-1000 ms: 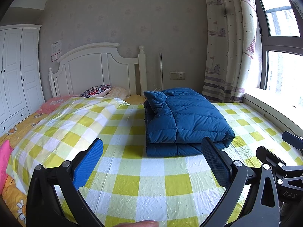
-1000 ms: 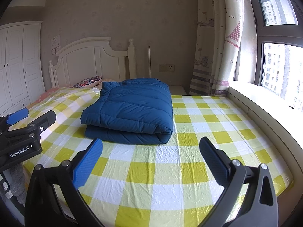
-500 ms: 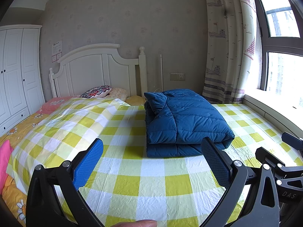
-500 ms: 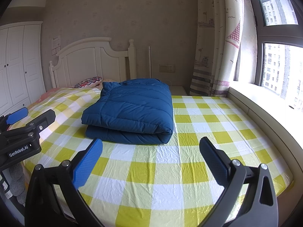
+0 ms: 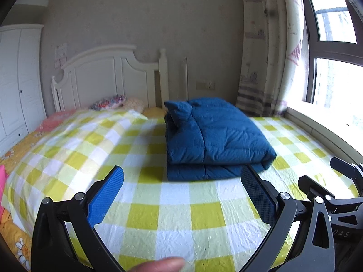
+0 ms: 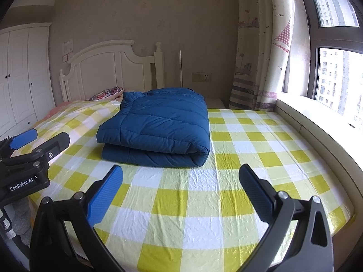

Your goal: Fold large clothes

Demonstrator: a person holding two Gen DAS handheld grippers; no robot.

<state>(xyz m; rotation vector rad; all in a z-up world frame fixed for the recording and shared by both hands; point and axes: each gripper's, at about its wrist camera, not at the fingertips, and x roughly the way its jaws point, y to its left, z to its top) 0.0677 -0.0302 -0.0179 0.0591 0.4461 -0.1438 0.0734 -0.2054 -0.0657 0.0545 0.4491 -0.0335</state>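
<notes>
A blue padded jacket [image 5: 213, 136] lies folded into a thick rectangle on the yellow-and-white checked bed cover [image 5: 177, 215]; it also shows in the right wrist view [image 6: 158, 127]. My left gripper [image 5: 181, 188] is open and empty, held above the cover in front of the jacket. My right gripper [image 6: 181, 188] is open and empty, also short of the jacket, over the cover [image 6: 204, 204]. The left gripper shows at the left of the right wrist view [image 6: 34, 149], and the right gripper's body at the right of the left wrist view [image 5: 329, 195].
A white headboard [image 6: 109, 72] and pillows [image 6: 106, 94] stand behind the jacket. A white wardrobe [image 6: 20, 79] is at the left. A curtain [image 6: 261, 56] and a window sill [image 6: 317, 113] run along the right. The bed's foot edge [image 6: 344, 219] is near me.
The left wrist view has shifted slightly and blurred; the jacket sits a little higher and to the left in it. The right view is nearly unchanged. Both grippers stay open.
</notes>
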